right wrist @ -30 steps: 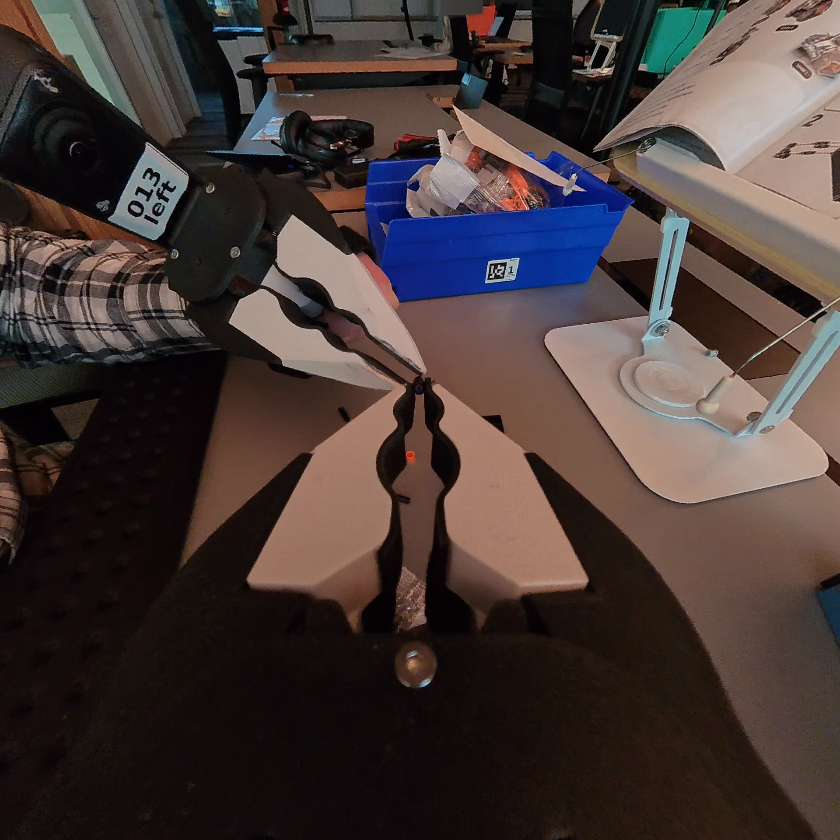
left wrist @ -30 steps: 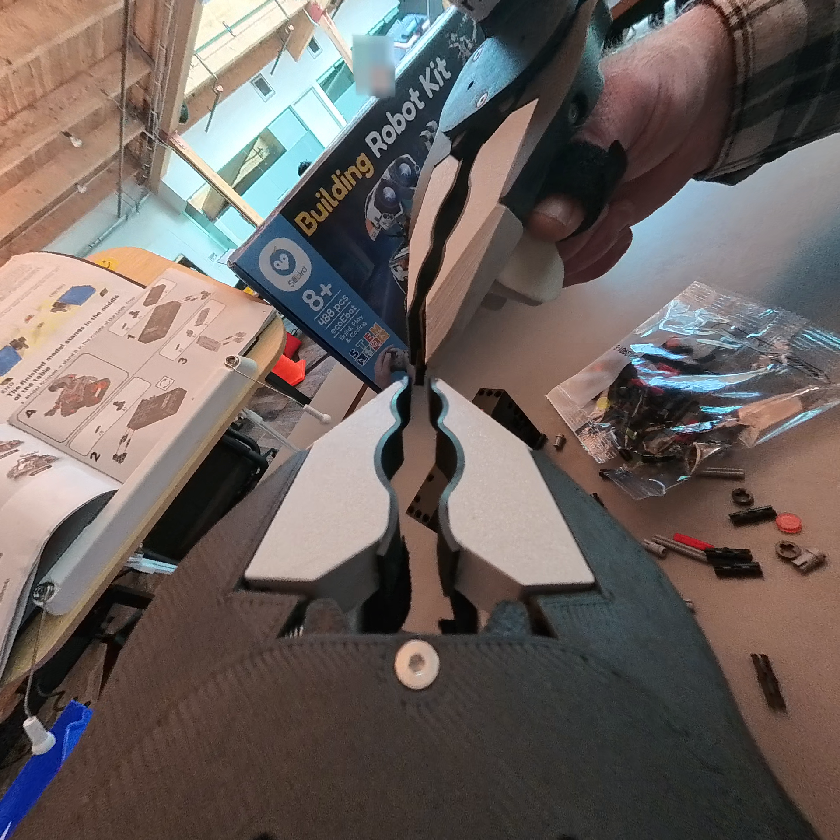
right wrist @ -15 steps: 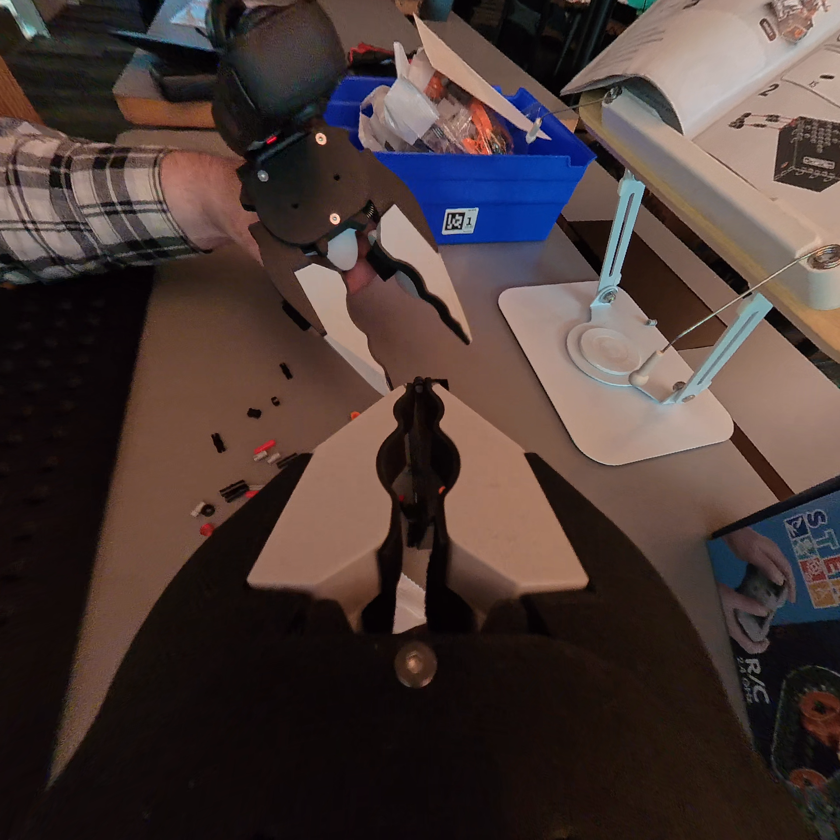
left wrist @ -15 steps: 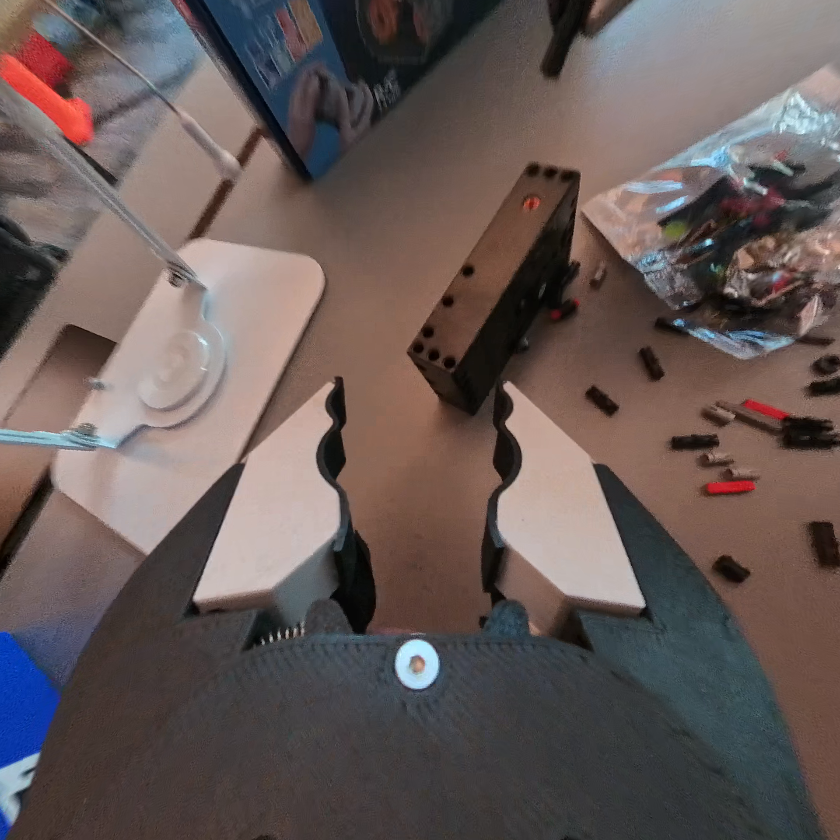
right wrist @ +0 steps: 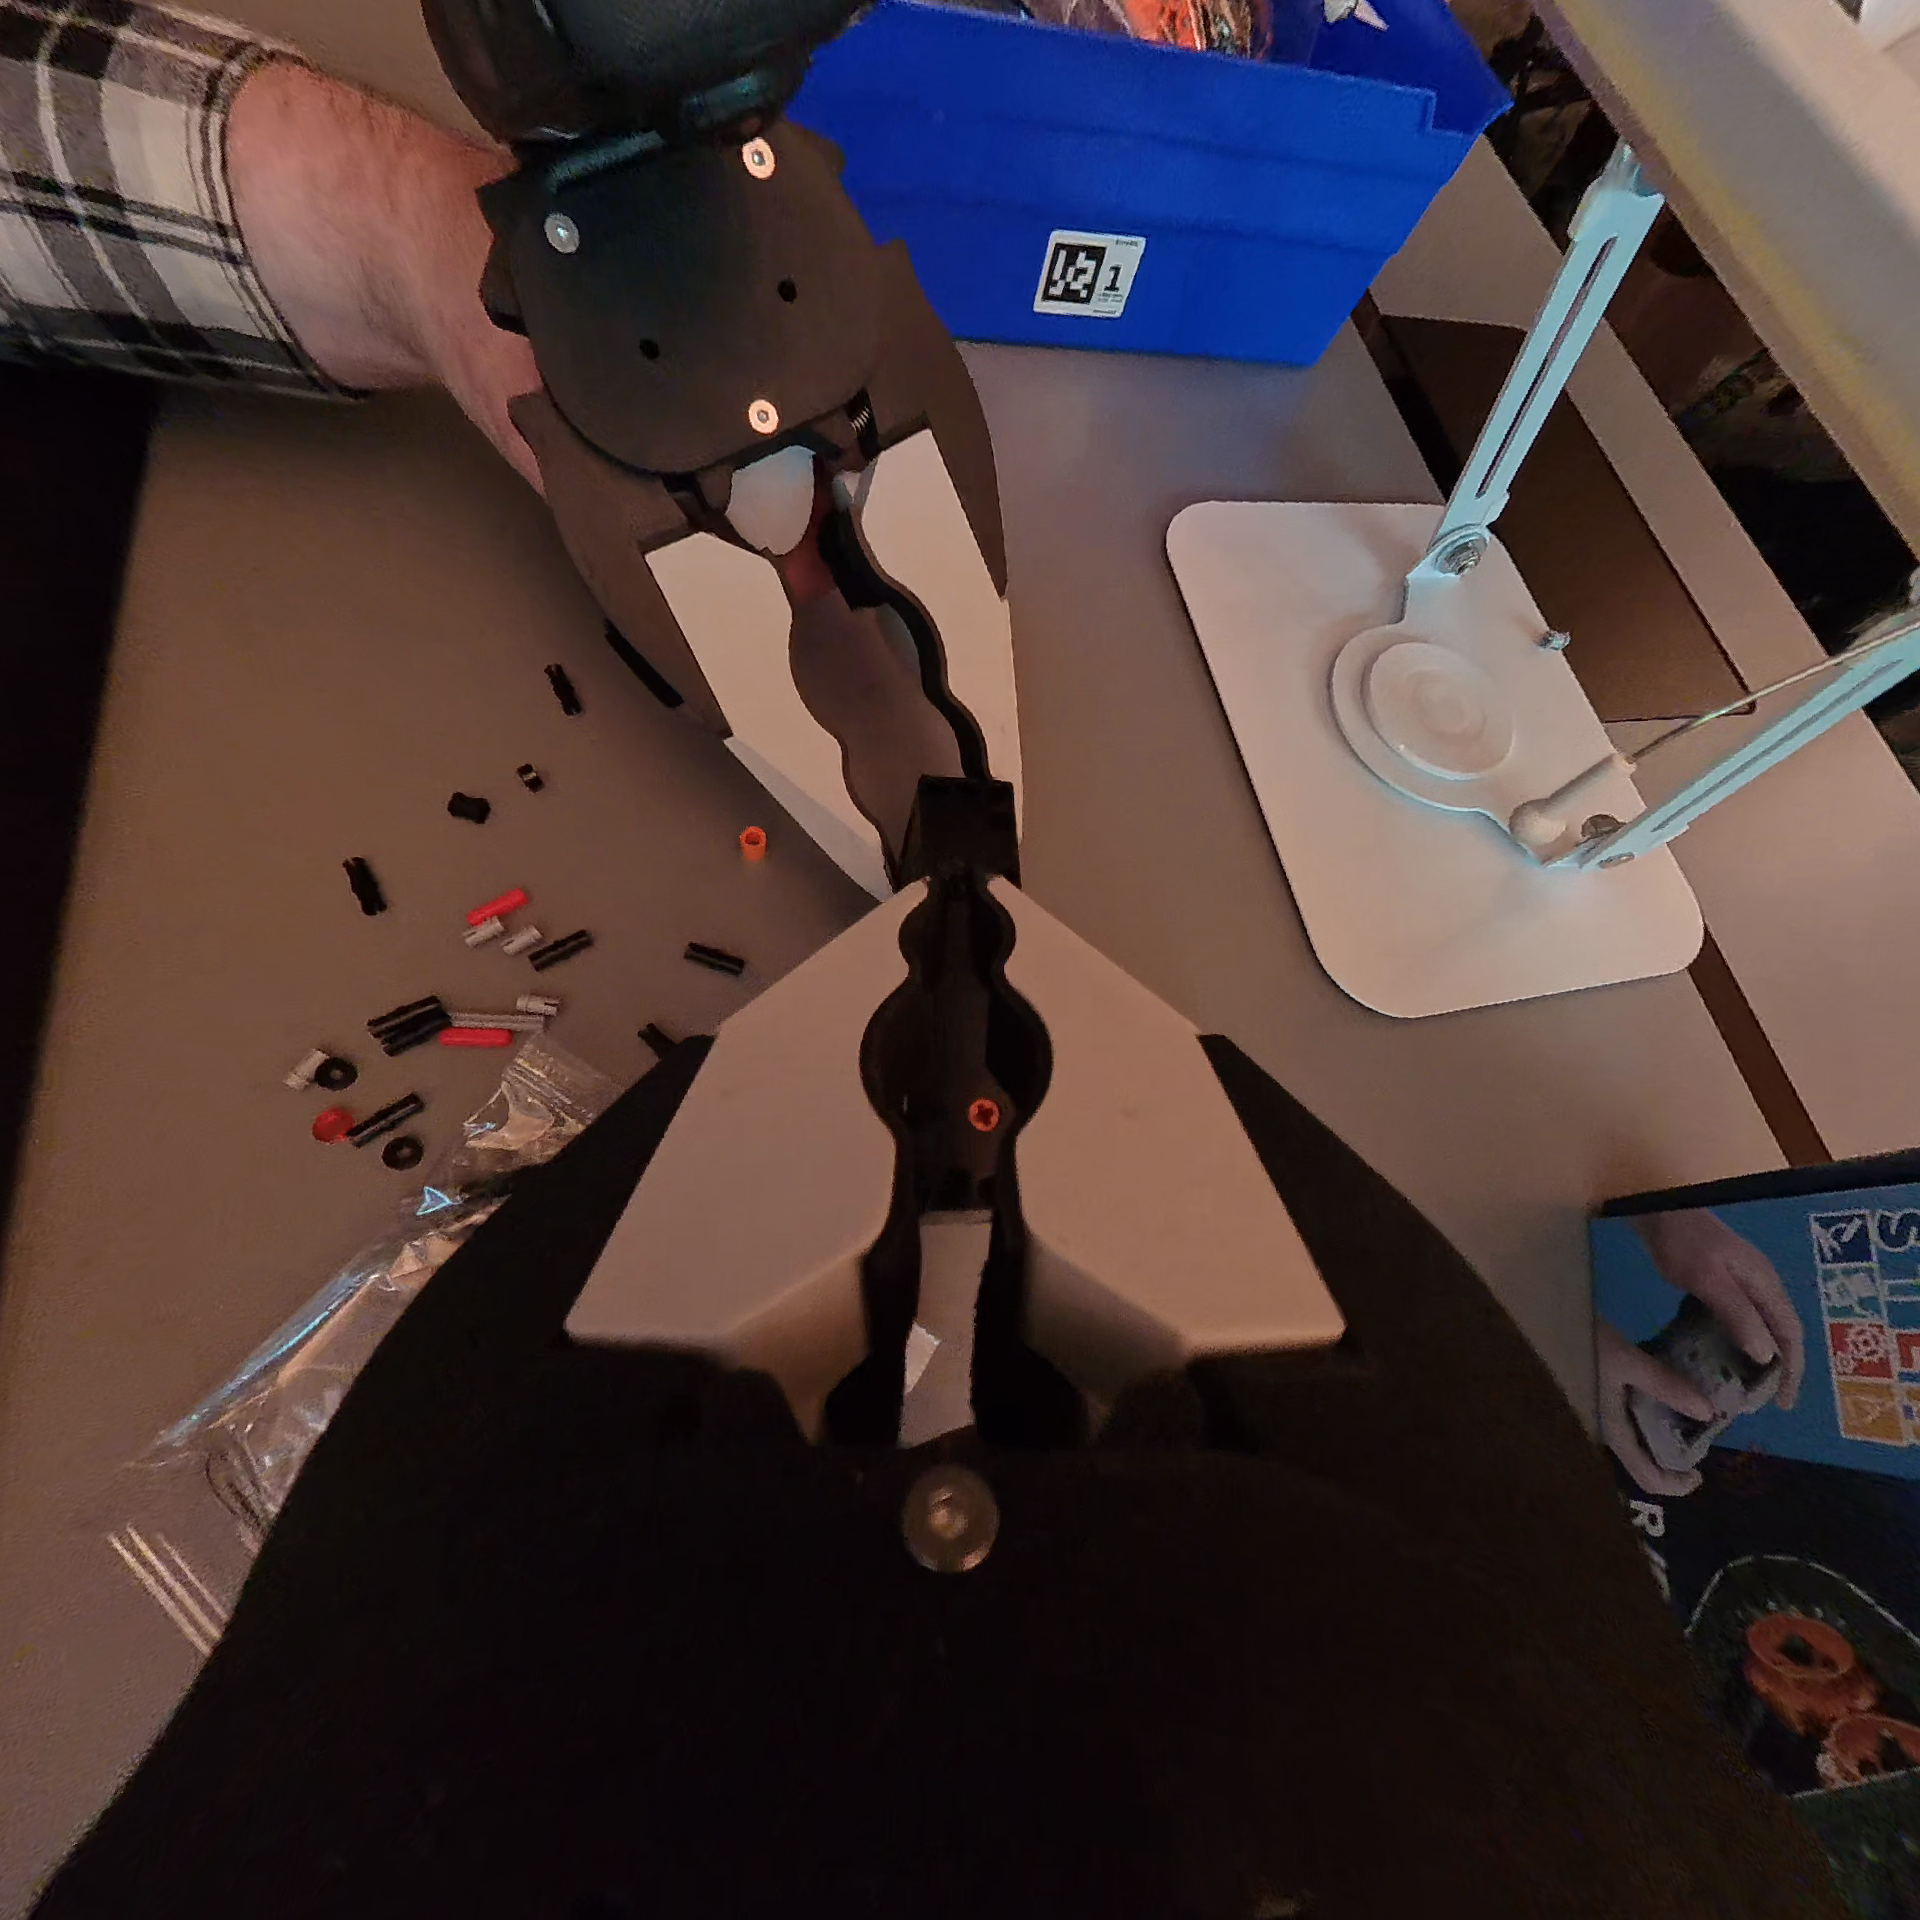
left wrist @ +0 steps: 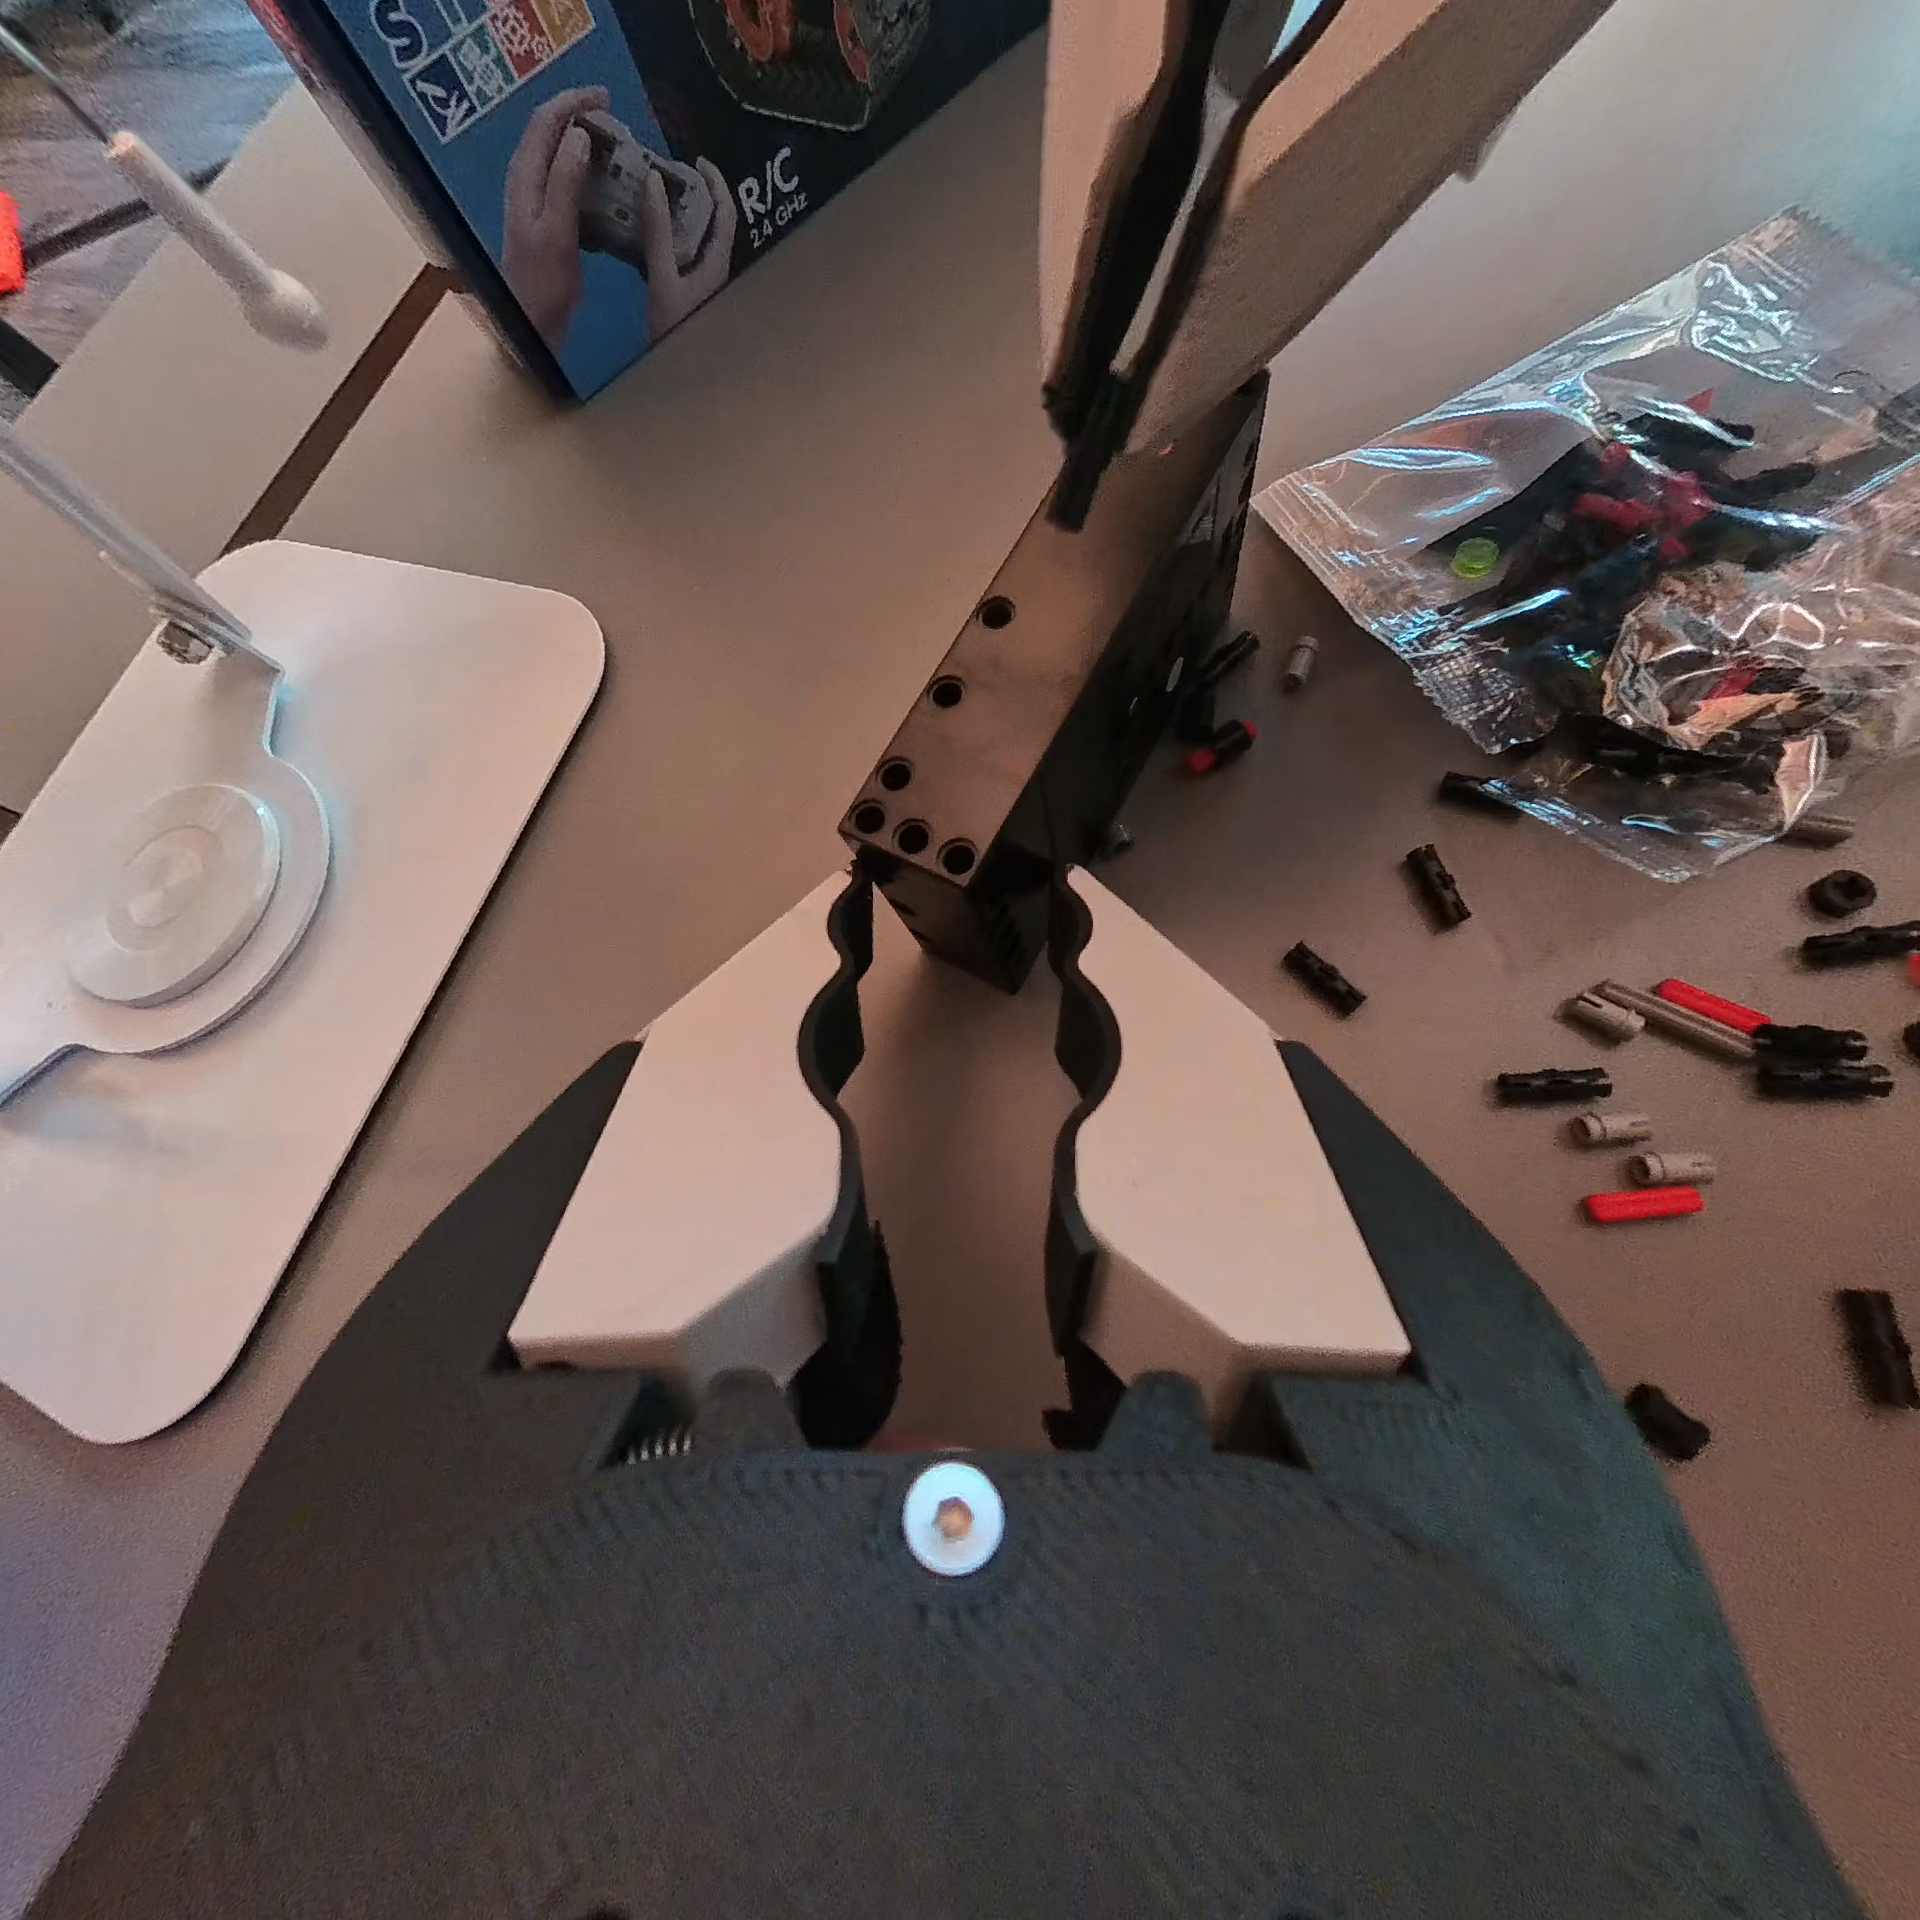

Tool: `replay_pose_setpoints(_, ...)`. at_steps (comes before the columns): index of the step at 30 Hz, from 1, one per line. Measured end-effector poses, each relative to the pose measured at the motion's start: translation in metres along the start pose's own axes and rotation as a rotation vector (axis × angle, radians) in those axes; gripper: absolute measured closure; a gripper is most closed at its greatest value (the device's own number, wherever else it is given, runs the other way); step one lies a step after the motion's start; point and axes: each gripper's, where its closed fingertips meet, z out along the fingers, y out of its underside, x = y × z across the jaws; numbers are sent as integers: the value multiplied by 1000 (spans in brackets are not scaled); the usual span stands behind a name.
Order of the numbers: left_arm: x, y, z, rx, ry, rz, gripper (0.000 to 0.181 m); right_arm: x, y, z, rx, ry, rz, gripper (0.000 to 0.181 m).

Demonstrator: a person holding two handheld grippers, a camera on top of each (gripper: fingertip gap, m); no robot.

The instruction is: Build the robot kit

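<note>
Looking along my left claw (left wrist: 956,894), I see its wavy-edged fingers clamped on the near end of a glossy black motor block (left wrist: 997,769) with round holes, standing on the table (left wrist: 727,499). Right claw (left wrist: 1091,416) comes down over its far end. Crinkly clear parts bag (left wrist: 1621,582) lies right, loose pins (left wrist: 1662,1049) beside it.

Right wrist view: my right claw (right wrist: 961,883) is pressed together on a small black pin (right wrist: 961,878), touching the block (right wrist: 961,821). White stand base (right wrist: 1434,748) sits right, blue bin (right wrist: 1143,156) beyond.
</note>
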Motion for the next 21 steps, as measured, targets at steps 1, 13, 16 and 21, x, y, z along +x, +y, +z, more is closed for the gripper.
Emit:
replay_pose_setpoints(1, 1, -1, 1, -2, -5, -4, 150, 1, 0, 1, -4, 1, -4, 180)
replay_pose_setpoints(13, 3, -5, 3, -9, -128, -37, 152, 7, 3, 12, -59, 3, -53, 179)
replay_pose_setpoints(16, 3, -7, 4, 9, -117, -43, 150, 6, 2, 15, -71, -7, -70, 180)
replay_pose_setpoints(21, 6, -8, 4, 37, -77, -63, 149, 7, 2, 18, -90, -11, -87, 179)
